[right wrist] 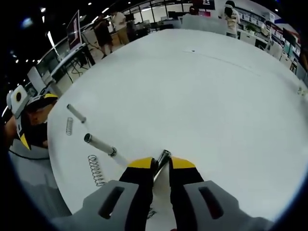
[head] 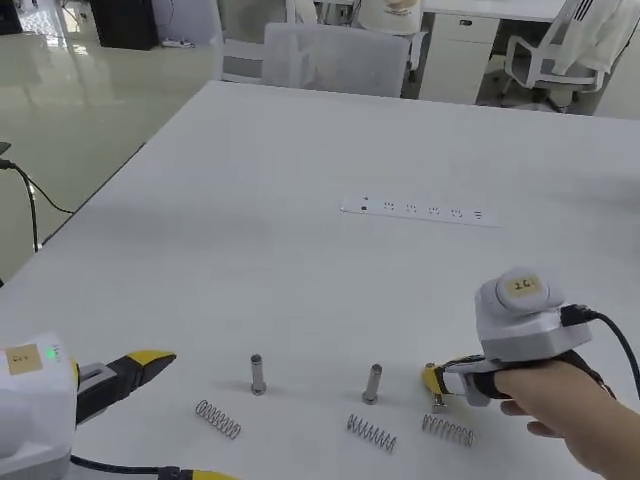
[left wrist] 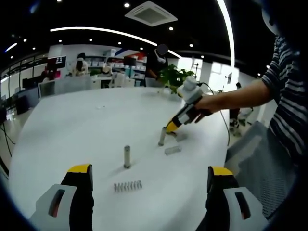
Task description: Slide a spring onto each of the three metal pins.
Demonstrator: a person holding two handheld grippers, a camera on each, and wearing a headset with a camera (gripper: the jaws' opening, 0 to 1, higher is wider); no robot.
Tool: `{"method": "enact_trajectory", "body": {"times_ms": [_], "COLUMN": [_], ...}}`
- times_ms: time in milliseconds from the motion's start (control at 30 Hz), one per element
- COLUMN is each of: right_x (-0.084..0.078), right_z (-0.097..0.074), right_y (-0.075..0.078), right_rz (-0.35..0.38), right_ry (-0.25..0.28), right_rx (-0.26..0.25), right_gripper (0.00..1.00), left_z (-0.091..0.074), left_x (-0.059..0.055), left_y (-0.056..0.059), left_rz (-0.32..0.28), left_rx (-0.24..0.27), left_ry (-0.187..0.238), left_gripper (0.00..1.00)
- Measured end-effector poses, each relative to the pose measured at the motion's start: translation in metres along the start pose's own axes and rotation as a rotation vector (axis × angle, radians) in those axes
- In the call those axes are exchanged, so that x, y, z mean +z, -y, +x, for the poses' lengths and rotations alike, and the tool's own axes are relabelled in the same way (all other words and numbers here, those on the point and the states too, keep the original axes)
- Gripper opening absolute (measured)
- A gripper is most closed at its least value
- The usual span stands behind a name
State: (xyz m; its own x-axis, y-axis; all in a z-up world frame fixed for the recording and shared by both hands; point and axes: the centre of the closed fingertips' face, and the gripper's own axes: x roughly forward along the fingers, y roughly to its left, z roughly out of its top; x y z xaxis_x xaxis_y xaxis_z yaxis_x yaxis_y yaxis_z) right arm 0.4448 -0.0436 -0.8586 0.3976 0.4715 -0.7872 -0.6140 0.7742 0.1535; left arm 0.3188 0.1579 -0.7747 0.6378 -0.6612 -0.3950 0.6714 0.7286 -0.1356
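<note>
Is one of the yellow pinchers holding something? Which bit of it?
The right gripper pinches a metal pin by its shaft, with one end poking past the tips. The left gripper is open and holds nothing.

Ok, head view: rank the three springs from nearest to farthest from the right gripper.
1. Right spring, beside the right gripper, which grips the right pin.
2. Middle spring, near the middle pin.
3. Left spring, far side, near the left pin.
</note>
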Motion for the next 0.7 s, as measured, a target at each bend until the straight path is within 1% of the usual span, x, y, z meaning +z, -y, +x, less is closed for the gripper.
{"method": "enact_trajectory", "body": {"times_ms": [167, 267, 300, 400, 500, 567, 700], "right_x": [0.001, 0.0, 0.0, -0.001, -0.002, -0.004, -0.003], "right_z": [0.001, 0.001, 0.002, 0.001, 0.0, -0.003, -0.011], "right_y": [0.002, 0.002, 0.002, 0.001, 0.002, 0.002, 0.002], "right_rz": [-0.009, -0.036, -0.056, -0.082, -0.081, -0.078, -0.055], "right_ry": [-0.023, -0.033, -0.035, -0.04, -0.043, -0.039, -0.002], "right_rx": [-0.018, -0.033, -0.037, -0.033, -0.031, -0.029, -0.016], "right_gripper": [0.07, 0.05, 0.05, 0.05, 0.05, 0.05, 0.05], "left_z": [0.001, 0.002, 0.002, 0.002, 0.002, 0.002, 0.0], "left_x": [-0.003, -0.002, -0.002, -0.002, -0.002, -0.002, -0.001], "left_y": [-0.001, 0.001, 0.001, 0.002, 0.003, 0.002, 0.0], "left_rz": [-0.002, 0.001, 0.001, 0.002, 0.001, 0.003, 0.0], "left_rx": [0.0, -0.006, -0.007, -0.009, -0.011, -0.009, -0.003], "left_ry": [-0.006, -0.007, -0.006, -0.008, -0.009, -0.009, -0.008], "left_gripper": [0.96, 0.96, 0.96, 0.96, 0.96, 0.96, 0.96]}}
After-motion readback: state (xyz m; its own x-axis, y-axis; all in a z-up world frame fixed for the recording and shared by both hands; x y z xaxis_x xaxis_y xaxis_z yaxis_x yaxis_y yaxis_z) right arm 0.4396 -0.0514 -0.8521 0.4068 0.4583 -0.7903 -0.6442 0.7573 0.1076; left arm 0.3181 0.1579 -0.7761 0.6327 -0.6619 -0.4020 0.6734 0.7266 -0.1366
